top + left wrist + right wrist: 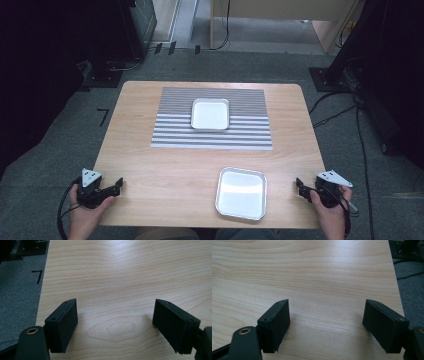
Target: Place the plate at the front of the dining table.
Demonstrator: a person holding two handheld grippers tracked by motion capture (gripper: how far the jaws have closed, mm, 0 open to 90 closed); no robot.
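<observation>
Seen from the high view, a wooden counter (165,170) carries a grey striped mat (212,135) at its far middle, with a small white tray (210,114) resting on the mat and a second, silver-rimmed tray (241,193) lying on bare wood near the person's edge, right of centre. The near tray is close to square, its slightly longer side running from the person's edge toward the mat and leaning a little to the left; it stands well apart from the far tray. No brand, label or writing can be read on either tray or on the mat. The left claw (118,185) sits at the counter's near left corner in the person's left hand (89,207), pointing right toward the near tray; the right claw (300,186) sits at the near right edge in the right hand (330,210), pointing left toward the same tray, which lies between the two, nearer the right one. In the left gripper view, the left claw (115,320) has its jaws wide apart over bare wood, holding nothing, with grey carpet (20,297) beside the counter's edge. In the right gripper view, the right claw (325,320) likewise has its jaws spread wide over bare wood, close to the counter's edge.
</observation>
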